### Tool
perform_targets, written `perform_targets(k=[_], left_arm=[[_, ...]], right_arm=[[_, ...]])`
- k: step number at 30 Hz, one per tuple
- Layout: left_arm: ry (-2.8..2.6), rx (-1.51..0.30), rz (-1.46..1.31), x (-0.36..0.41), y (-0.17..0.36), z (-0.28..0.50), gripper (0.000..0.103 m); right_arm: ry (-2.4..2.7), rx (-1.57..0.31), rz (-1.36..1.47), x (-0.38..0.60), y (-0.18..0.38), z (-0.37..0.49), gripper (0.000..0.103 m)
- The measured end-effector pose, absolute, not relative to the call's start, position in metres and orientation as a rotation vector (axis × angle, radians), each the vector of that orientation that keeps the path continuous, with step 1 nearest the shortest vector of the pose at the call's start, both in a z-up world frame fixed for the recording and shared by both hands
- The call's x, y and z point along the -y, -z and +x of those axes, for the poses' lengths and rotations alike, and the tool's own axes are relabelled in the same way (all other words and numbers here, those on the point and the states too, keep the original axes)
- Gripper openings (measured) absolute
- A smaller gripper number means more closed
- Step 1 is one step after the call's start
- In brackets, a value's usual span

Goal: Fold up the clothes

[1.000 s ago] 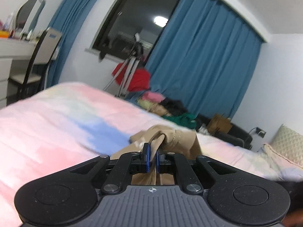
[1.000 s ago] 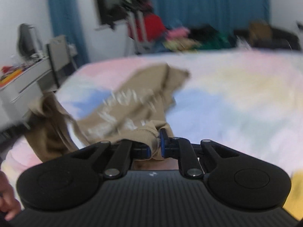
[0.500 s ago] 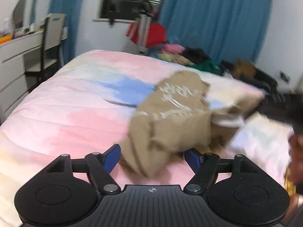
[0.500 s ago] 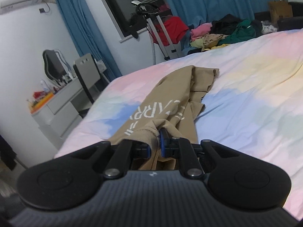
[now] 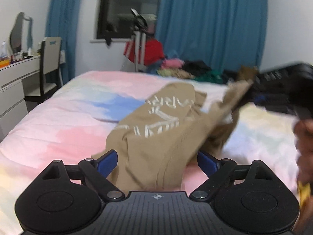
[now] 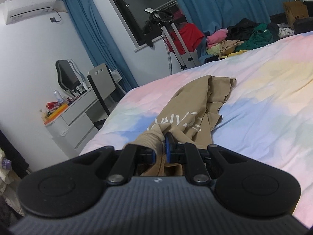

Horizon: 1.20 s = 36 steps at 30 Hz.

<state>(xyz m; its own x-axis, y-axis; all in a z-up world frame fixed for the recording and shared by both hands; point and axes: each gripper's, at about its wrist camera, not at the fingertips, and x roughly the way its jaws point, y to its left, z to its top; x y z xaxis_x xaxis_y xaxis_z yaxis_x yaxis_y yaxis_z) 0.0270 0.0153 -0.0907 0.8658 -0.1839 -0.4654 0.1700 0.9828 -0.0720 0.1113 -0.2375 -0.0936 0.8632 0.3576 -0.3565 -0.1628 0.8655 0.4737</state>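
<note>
Garment: our tan sweatshirt (image 5: 156,133) lies bunched on the pastel bed (image 5: 58,133), white lettering up, its long axis running away from us toward the window end.
Left gripper (image 5: 157,161): fingers spread wide, holding nothing; the near cloth edge sags between them.
Right gripper (image 6: 160,151): pinched tight on a ribbed hem or cuff, we judge, at the near end of the sweatshirt (image 6: 195,113).
Key relation: the cloth extends straight ahead of both grippers; our left is nearer the loose bulk, so we judge it must close there next.
Containers: none in view; a clothes pile (image 6: 244,37) lies beyond the bed.
</note>
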Motion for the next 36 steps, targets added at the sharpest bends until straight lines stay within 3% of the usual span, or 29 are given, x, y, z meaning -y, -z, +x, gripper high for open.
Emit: perform_targets(k=[11,23,36], left_arm=[[-0.116,-0.379,-0.331,-0.068,0.078,0.021,0.096],[-0.028,-0.629,-0.082,-0.026,0.093,0.034,0.098],[0.09,-0.49,-0.231,-0.036,0.08,0.02,0.097]], right_arm=[[-0.195,-0.343,0.43,0.234,0.088,0.084,0.014],[-0.061,-0.198,0.356,0.231,0.084,0.069,0.015],[-0.031,-0.258,0.327,0.238,0.091,0.08,0.015]])
